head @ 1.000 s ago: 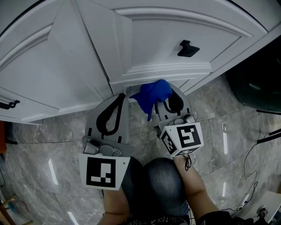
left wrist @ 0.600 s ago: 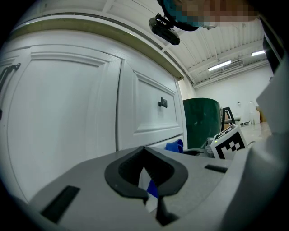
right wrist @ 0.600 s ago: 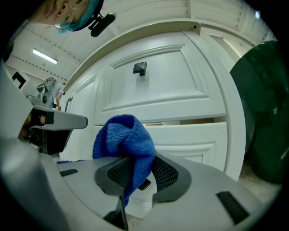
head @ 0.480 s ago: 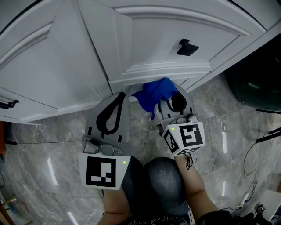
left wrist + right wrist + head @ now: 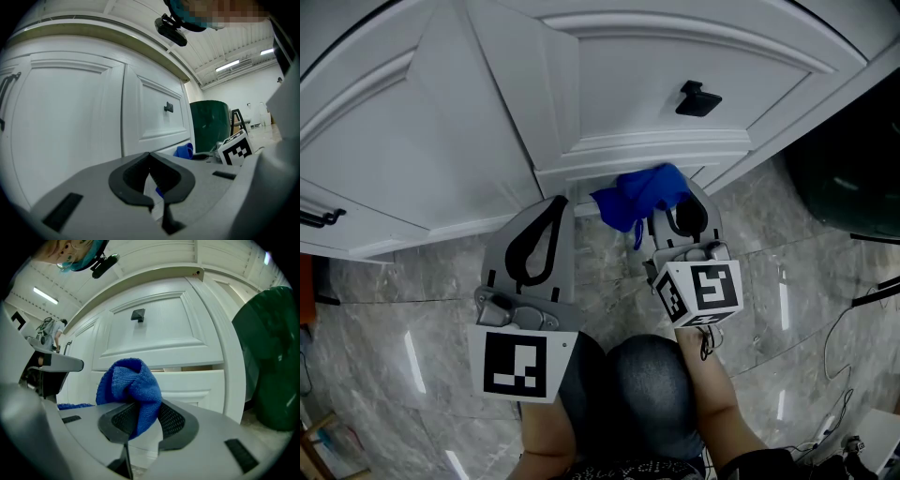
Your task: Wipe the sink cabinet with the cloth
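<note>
cloth [image 5: 639, 197] bunched blue, pinched in right gripper [image 5: 673, 217], jaws clamped on it with most of the wad sticking out past the tips. it sits at the bottom rail of the cabinet [image 5: 656, 148], below the black knob [image 5: 697, 97], right of centre. looks pressed on the white moulding, but contact can't be confirmed. right gripper view shows the same: cloth [image 5: 129, 390] in front of the lower panel, green bin [image 5: 272, 357] at far right. left gripper [image 5: 553, 214] is low over the marble floor [image 5: 412, 300], left of the cloth, jaws closed tip to tip, nothing in them. it is near the cabinet, not touching.

risks, as a judgement:
- the grip is on a small fold, so dragging along the moulding edge could tug the cloth out.
- pushing too hard could let the jaw tips scrape the paint where the cloth is thin.
- a sweep to the right could run into the bin.
- the idle left gripper could knock the door.
</note>
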Motion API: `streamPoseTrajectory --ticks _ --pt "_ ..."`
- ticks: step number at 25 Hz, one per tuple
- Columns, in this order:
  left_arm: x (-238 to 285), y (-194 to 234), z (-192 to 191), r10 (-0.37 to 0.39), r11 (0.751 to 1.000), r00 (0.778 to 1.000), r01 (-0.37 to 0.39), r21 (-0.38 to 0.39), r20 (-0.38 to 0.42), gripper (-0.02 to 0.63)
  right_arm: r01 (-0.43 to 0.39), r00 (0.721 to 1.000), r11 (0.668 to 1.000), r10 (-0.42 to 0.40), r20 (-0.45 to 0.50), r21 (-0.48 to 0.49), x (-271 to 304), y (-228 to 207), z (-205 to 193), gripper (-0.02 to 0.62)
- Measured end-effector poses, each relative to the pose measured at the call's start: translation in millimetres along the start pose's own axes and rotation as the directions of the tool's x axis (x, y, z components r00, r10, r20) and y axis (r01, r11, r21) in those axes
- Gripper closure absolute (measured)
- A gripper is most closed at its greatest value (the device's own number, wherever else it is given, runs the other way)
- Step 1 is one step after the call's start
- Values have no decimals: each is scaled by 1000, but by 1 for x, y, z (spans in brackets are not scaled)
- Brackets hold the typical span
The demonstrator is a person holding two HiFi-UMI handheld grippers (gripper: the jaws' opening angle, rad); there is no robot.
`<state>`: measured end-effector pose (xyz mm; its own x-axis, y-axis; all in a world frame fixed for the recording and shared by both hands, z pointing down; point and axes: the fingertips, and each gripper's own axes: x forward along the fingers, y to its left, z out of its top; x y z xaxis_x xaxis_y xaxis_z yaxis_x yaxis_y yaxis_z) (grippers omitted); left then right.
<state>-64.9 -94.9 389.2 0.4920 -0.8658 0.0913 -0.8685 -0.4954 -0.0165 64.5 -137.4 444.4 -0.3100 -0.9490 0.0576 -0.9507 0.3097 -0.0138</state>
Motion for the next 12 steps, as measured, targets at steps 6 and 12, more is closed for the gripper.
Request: streamPoseTrajectory --ticks 6,12 --pt "3 -5 0 -8 1000 1000 8 7 0 606 49 999 998 -49 6 -36 -3 -14 -2 480" --pt "6 -11 1 -16 1000 1000 16 15 -3 606 121 992 981 -124 -6 -154 -6 -36 -9 480"
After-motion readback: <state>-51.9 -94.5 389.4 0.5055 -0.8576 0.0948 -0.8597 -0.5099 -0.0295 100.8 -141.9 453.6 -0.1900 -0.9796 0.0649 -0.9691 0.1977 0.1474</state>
